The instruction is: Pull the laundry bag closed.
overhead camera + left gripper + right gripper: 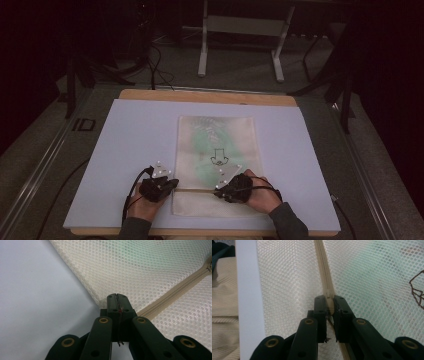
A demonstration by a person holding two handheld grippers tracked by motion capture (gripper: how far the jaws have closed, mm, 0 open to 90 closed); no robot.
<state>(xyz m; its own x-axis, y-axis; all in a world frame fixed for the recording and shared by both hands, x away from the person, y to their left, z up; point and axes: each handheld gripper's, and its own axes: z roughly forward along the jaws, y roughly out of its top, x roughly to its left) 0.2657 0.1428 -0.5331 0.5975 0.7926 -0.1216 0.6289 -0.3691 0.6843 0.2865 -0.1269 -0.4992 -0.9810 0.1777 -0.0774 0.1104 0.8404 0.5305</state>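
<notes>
Low in the high view, our two hands come up from the bottom edge, each with a gripper set on a cream mesh bag [218,150] that lies at the centre of a pale board [130,135]. Our left gripper [172,183] sits at the bag's left edge, lower centre-left of the frame; in the left gripper view its jaws are pressed together on the corner of the mesh [140,270], right where the zip [175,293] ends. Our right gripper [218,191] sits lower centre, just right of the left one, on the zip line across the bag. In the right gripper view its jaws stand either side of the zip [325,280], closed on the slider [330,296] at the frame's middle. A green tint and a dark line drawing [218,158] show through the mesh above both grippers.
</notes>
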